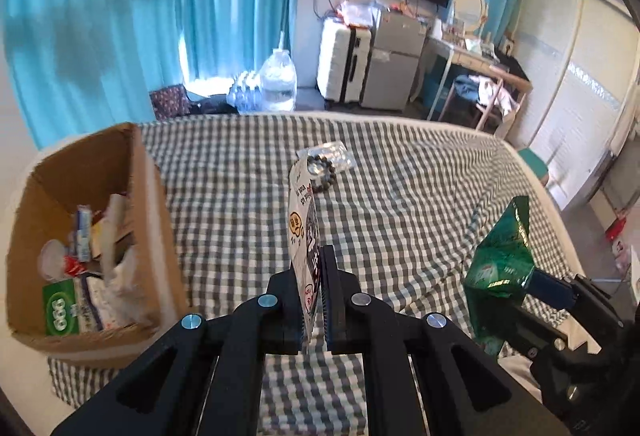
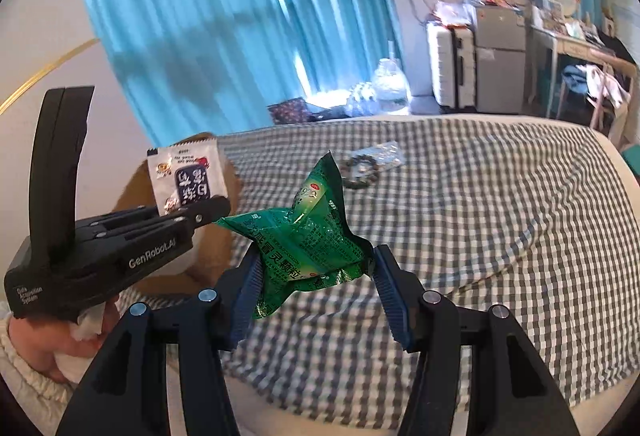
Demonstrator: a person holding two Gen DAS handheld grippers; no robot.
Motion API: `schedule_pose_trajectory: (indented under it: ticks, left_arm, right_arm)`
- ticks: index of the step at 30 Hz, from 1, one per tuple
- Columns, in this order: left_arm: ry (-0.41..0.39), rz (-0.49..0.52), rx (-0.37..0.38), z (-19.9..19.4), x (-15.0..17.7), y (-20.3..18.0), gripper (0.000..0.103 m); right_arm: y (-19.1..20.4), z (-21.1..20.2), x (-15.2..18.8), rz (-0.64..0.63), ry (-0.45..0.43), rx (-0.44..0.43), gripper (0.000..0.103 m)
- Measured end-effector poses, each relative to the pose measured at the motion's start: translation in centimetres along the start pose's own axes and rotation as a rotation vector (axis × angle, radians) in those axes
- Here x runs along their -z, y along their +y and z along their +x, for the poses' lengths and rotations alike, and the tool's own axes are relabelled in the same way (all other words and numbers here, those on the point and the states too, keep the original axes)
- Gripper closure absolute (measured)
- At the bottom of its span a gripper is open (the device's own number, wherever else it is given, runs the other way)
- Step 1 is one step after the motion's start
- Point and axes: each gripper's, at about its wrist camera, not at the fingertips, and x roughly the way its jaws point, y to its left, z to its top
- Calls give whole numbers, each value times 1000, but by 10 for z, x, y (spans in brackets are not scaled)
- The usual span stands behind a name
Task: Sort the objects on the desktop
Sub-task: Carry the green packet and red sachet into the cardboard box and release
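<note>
Left wrist view, cardboard box (image 1: 136, 204): sitting at the left edge of the checked bed cover (image 1: 400, 196), already holding packets and wrappers; its near wall is leaning outward, so a careless drop could be landing on the rim and sliding off.
White sachet (image 1: 303, 220): standing on edge, clamped by its lower part in the left gripper (image 1: 316, 300), whose jaws are pressed tight on it. Most of the sachet is sticking out free, so I'd judge a quick swing toward the box could be flexing it and working it loose.
Bead bracelet (image 1: 322, 174): lying on a clear bag (image 1: 332, 152) mid-bed, beyond the sachet, untouched; nothing is threatening it yet.
Green packet (image 2: 304, 236): held off the bed, crumpled between the pads of the right gripper (image 2: 316, 288), jaws halfway apart around it. The foil is puffy and slick, so it may be squirming out.
Both grippers: working close side by side, with the left gripper nearer the box; the two could be knocking together.
</note>
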Motion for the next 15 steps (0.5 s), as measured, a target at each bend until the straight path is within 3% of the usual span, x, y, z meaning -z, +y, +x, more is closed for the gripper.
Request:
schedule_pose_trajectory:
  ticks: [8, 15]
  left_arm:
    - [-36, -69, -68, -47, 15, 59, 96]
    - [-29, -137, -169, -61, 21, 136, 96]
  right_arm:
    - [71, -1, -4, -107, -6, -83, 49]
    - [145, 28, -13, -199, 19, -193, 49]
